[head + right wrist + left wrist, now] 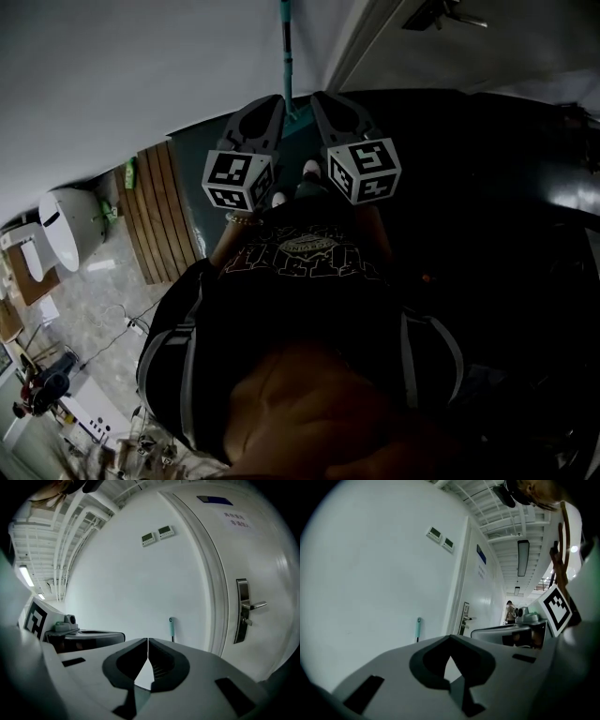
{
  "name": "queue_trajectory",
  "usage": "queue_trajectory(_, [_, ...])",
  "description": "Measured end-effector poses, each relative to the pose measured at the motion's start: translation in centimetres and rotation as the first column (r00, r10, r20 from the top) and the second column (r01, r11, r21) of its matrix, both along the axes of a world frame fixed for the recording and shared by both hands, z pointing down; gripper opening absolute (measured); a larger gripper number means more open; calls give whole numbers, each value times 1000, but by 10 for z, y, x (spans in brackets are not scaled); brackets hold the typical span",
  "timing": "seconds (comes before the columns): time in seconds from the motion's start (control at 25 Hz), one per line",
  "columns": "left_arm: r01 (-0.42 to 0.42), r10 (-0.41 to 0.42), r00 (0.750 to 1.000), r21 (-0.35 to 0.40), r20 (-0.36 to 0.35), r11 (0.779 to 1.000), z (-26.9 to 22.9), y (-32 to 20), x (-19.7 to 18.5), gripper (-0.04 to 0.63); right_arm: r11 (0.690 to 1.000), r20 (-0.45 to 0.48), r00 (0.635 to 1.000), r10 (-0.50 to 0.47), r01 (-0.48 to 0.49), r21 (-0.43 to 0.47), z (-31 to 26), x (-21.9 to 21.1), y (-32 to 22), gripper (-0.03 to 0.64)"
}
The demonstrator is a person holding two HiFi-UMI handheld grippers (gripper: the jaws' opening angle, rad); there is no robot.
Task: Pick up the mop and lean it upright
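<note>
The mop's teal handle (pixel 286 47) stands upright against the white wall, just left of the door frame. Its top end shows in the left gripper view as the handle (pixel 418 629), and in the right gripper view as the handle (pixel 172 627), well beyond both sets of jaws. My left gripper (pixel 270 105) and right gripper (pixel 330 103) are held side by side close to the person's chest, pointing at the wall. The left gripper (pixel 450 636) is shut with nothing in it. The right gripper (pixel 147 639) is shut and empty too. The mop head is hidden.
A white door with a metal lever handle (pixel 244 609) is right of the mop. Two small wall panels (pixel 157 534) hang above it. A wooden slatted board (pixel 159 214) and a white fixture (pixel 64 225) lie to the left. A person (pixel 511 612) stands far down the corridor.
</note>
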State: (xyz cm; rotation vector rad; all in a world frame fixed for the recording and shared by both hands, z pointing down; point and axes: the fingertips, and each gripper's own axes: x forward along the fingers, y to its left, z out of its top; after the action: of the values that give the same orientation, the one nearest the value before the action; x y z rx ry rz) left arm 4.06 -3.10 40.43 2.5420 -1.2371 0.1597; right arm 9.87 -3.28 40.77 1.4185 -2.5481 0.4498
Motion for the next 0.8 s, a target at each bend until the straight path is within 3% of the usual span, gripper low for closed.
queue_trajectory(0.44, [102, -103, 995, 10, 11, 995, -4, -56, 17, 38, 995, 8, 995, -104, 104, 4, 0, 13, -62, 20])
queue_trajectory(0.8, [174, -174, 985, -7, -3, 985, 3, -68, 23, 38, 990, -15, 990, -139, 139, -20, 10, 26, -84, 20])
